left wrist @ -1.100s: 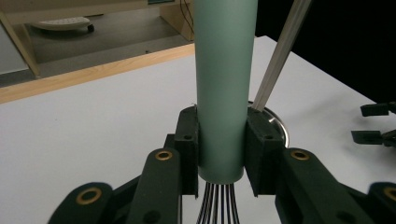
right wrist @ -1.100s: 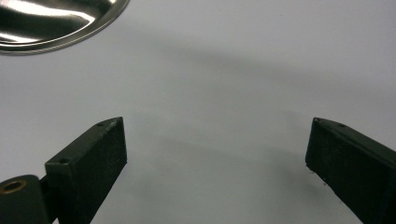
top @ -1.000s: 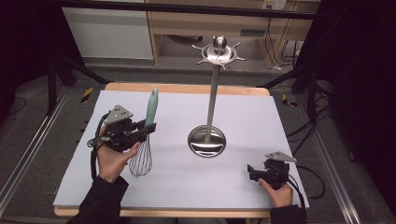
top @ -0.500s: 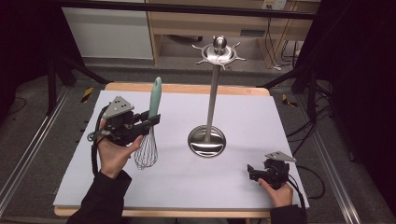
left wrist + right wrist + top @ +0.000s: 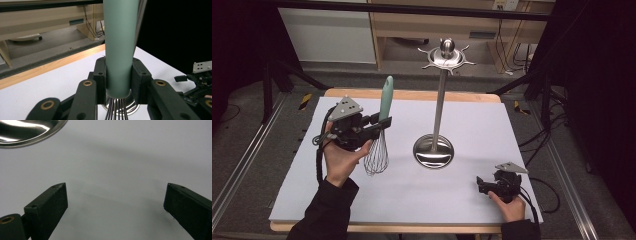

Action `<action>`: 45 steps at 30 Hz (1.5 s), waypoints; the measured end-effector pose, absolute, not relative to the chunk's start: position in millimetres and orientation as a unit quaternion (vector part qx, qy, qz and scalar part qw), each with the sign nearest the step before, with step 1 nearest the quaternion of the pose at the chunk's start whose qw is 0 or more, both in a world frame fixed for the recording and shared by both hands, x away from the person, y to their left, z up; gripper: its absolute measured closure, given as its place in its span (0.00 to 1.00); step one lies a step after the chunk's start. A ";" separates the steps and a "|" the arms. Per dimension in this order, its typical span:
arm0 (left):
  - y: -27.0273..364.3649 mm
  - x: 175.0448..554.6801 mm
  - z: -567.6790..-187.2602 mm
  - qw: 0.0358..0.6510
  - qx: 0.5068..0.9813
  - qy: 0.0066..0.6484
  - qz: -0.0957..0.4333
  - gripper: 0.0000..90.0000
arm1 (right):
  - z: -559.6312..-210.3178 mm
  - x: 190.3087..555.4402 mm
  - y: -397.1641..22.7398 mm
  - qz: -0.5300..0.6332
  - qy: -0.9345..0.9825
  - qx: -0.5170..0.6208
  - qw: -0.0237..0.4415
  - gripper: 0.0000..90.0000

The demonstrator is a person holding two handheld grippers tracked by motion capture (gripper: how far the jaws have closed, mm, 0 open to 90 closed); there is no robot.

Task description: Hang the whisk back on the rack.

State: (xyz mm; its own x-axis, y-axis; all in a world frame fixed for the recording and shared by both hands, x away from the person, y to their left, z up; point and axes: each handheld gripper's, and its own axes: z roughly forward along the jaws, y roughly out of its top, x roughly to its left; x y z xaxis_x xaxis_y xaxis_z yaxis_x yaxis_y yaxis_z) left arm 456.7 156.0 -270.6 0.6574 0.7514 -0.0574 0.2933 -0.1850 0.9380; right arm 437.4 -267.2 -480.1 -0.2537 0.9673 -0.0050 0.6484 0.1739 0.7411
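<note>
gripping whisk handle, left tongs, wires seen in high view

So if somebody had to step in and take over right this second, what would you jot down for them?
Left claw: shut on the whisk, gripping the bottom of its green handle, whisk upright, wires down, lifted off the white table.
Right claw: open, holding nothing, resting low over the table near its right front corner.
Stand: upright mid-table, round base, hooks on top with nothing on them.
Done: whisk picked up.
Left: probably hanging the whisk on a hook of the stand.
</note>
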 end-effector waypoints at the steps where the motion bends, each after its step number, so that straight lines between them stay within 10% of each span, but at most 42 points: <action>1: 156.0 456.7 -270.6 0.532 0.739 0.353 0.215 0.76 | -480.1 437.4 -267.2 0.320 0.724 0.558 0.249 0.06; 45: 115.8 469.7 -235.1 0.528 0.756 0.313 0.224 0.76 | -480.0 437.7 -269.2 0.324 0.721 0.561 0.246 0.06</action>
State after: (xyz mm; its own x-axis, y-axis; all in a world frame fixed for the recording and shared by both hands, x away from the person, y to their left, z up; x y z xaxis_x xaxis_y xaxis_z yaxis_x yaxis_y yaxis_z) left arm 469.7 115.8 -235.1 0.7028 0.7113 0.0083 0.2370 -0.2451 0.9401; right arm 437.7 -269.2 -480.0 -0.2489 0.9685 0.0095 0.6504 0.1599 0.7426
